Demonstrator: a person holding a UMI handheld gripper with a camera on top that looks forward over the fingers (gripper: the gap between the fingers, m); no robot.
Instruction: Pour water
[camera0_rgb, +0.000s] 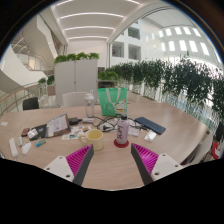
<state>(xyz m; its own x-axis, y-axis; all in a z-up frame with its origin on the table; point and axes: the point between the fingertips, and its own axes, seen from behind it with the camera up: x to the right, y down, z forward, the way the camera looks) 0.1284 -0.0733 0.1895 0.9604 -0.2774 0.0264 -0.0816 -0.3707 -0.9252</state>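
A clear bottle with a pink label (122, 131) stands upright on a red coaster (121, 143) on the wooden table (170, 130), beyond my fingers and slightly right of centre. A pale yellow cup (95, 138) sits to its left, also ahead of the fingers. My gripper (112, 160) is open above the tabletop, its magenta pads (77, 160) spread wide with only bare wood between them. Both bottle and cup are apart from the fingers.
A dark flat tablet-like object (150, 125) lies right of the bottle. Clutter with a box and small items (52, 127) fills the table's left side. A green chair (112, 98) stands behind the table, and a hedge of plants (170, 75) lines the back.
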